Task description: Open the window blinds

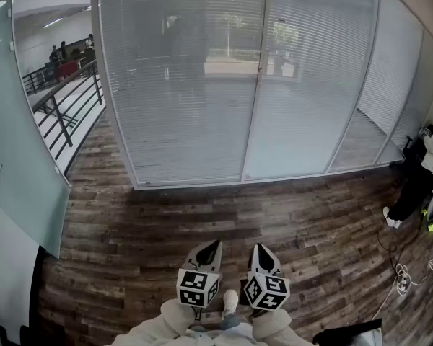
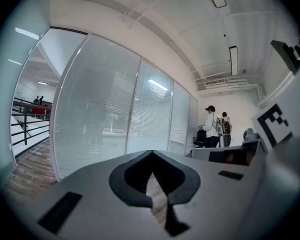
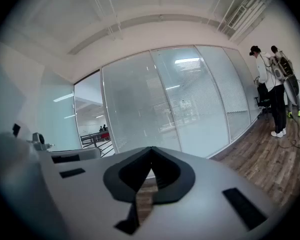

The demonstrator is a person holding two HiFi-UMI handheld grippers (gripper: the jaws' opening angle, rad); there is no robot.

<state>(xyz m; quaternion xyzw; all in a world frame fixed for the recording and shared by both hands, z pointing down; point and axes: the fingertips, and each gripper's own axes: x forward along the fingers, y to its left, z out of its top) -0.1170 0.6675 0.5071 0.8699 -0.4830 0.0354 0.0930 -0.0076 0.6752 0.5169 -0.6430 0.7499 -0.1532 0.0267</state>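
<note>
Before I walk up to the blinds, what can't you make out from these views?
- Cord or wand of the blinds: too fine to tell in any view.
- Room behind them: blurred by the closed slats, all views.
- Person at right: partly cut off by the head view's edge.

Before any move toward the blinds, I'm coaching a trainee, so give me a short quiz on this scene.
1. True or false: the left hand-held gripper is apart from the window blinds.
2. The jaws of the right hand-held gripper are: A wide apart, B together and empty, C closed on a cord.
3. In the head view, the railing lies on which side?
Key: 1 true; 2 B; 3 left.
</note>
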